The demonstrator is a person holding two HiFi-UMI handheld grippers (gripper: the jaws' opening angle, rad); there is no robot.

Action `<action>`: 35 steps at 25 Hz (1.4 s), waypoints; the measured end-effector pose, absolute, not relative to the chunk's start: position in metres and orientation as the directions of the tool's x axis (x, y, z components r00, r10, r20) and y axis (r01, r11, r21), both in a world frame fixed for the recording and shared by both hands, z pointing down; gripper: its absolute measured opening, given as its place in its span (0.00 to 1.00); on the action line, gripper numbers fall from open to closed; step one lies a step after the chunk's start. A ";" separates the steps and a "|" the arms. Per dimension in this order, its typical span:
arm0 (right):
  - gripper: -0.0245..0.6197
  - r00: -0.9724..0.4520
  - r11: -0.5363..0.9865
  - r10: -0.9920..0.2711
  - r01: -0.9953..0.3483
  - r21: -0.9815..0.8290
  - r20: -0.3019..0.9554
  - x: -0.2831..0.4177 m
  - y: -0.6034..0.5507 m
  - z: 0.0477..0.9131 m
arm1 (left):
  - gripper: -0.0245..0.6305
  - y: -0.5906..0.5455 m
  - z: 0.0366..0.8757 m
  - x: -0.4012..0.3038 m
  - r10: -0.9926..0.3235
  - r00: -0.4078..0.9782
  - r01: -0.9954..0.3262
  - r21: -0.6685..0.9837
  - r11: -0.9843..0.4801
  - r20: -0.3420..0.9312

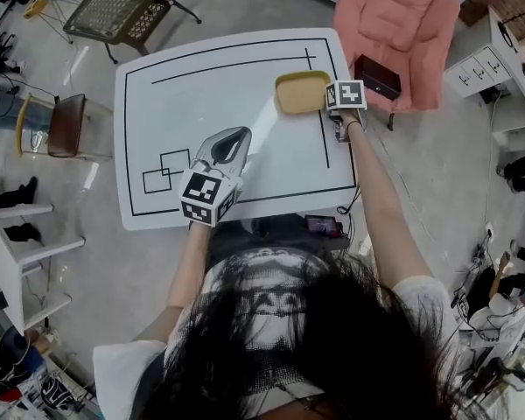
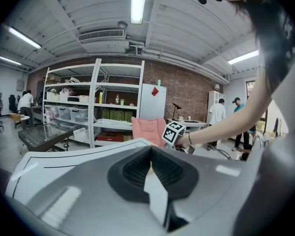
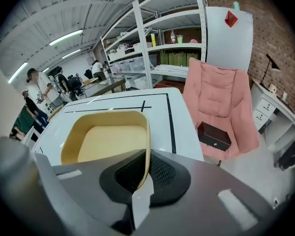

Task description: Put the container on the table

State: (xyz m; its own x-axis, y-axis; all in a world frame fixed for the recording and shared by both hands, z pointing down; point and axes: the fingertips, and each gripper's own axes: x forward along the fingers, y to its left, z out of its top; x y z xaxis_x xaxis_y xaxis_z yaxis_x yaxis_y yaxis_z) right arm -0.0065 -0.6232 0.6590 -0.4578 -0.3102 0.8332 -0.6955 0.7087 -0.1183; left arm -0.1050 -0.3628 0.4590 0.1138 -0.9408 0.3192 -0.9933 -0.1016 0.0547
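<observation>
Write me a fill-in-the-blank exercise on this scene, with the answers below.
The right tool grips the yellow container by its ____.
The left tool holds ____.
The armchair beyond the white table is ____.
Missing words: rim; nothing; pink.
</observation>
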 end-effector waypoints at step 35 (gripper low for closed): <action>0.21 -0.813 0.792 -0.405 -0.541 -0.282 0.419 -0.019 -0.456 0.476 | 0.04 -0.324 0.452 -0.115 -0.941 0.171 -0.985 0.073 -0.156 0.294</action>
State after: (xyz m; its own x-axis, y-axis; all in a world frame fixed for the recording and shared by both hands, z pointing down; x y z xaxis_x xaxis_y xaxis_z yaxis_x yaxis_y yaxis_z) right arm -0.0189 -0.4564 0.4759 -0.8127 -0.4052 0.4189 -0.5406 0.7925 -0.2824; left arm -0.1147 -0.3239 0.4516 0.1708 -0.9405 0.2937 -0.9850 -0.1560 0.0732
